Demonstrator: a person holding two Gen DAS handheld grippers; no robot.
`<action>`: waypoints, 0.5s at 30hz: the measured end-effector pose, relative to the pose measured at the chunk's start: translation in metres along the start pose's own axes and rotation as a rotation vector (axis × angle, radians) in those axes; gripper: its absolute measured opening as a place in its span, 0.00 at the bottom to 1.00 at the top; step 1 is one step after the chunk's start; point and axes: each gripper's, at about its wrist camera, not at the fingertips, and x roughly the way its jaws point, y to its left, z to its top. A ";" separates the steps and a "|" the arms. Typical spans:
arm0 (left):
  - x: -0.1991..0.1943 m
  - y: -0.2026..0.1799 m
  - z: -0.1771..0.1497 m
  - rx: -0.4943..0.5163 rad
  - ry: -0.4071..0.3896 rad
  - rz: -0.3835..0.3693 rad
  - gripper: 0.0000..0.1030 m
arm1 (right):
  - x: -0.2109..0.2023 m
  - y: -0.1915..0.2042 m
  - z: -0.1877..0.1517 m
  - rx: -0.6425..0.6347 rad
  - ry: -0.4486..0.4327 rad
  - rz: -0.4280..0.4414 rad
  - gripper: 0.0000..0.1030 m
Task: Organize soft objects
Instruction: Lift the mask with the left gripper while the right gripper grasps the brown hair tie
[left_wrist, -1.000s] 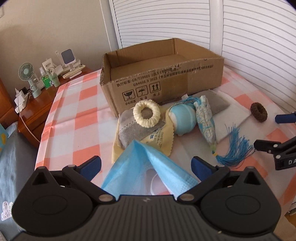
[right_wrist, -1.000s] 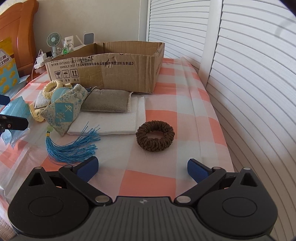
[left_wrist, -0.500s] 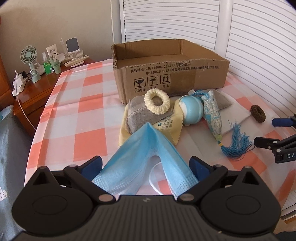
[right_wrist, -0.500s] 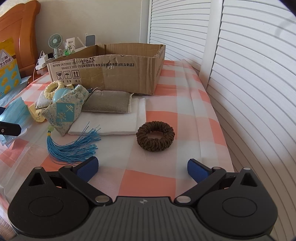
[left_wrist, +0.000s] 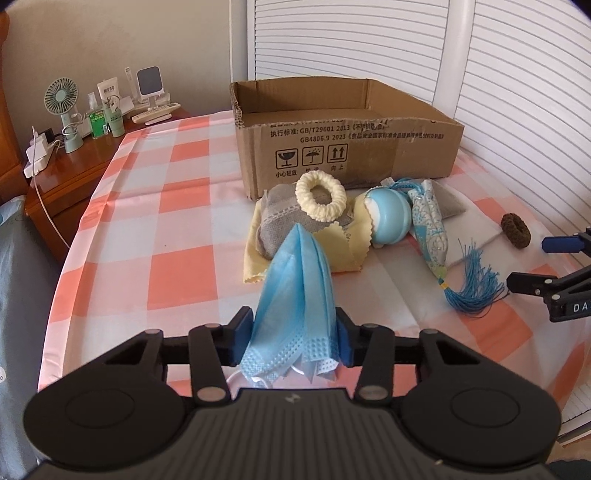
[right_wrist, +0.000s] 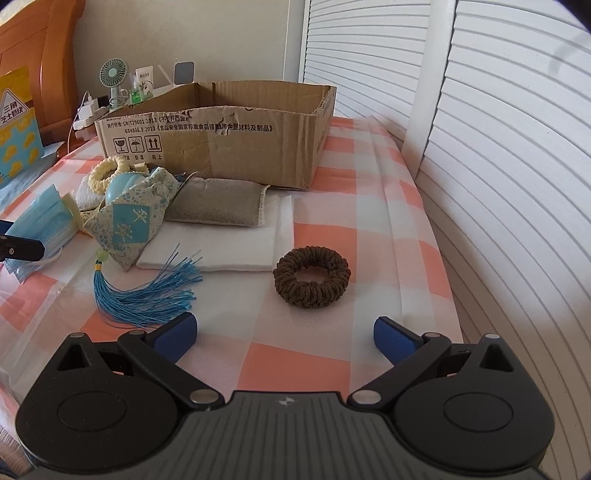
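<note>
Blue face mask (left_wrist: 297, 295) bunched between the blue pads of the left gripper (left_wrist: 294, 334); jaws have just been closing and now pinch the mask from both sides, its near edge crumpled by the pads, its far tip reaching the yellow cloth (left_wrist: 343, 251). On that cloth: grey sachet (left_wrist: 280, 225) with a cream scrunchie (left_wrist: 321, 196) on top. Just right of it, pale blue ball (left_wrist: 391, 218) touching a patterned pouch (left_wrist: 428, 225) with a blue tassel (left_wrist: 469, 288). Second grey sachet (right_wrist: 218, 206) lies on a white folded cloth (right_wrist: 229, 243). Brown scrunchie (right_wrist: 312, 277) apart on the checked desk (left_wrist: 147, 221), ahead of the right gripper (right_wrist: 284, 334), whose jaws stand wide apart, nothing between. Open cardboard box (left_wrist: 351, 144) behind the pile.
</note>
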 end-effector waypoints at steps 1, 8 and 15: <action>0.000 0.000 0.000 -0.003 0.000 -0.003 0.44 | 0.001 0.000 0.001 -0.007 -0.006 -0.005 1.00; 0.003 0.000 -0.001 -0.007 0.003 -0.007 0.44 | 0.008 -0.004 0.012 -0.016 -0.027 0.002 0.85; 0.007 0.001 0.000 -0.014 0.011 -0.022 0.44 | 0.014 -0.008 0.019 -0.022 -0.033 0.008 0.72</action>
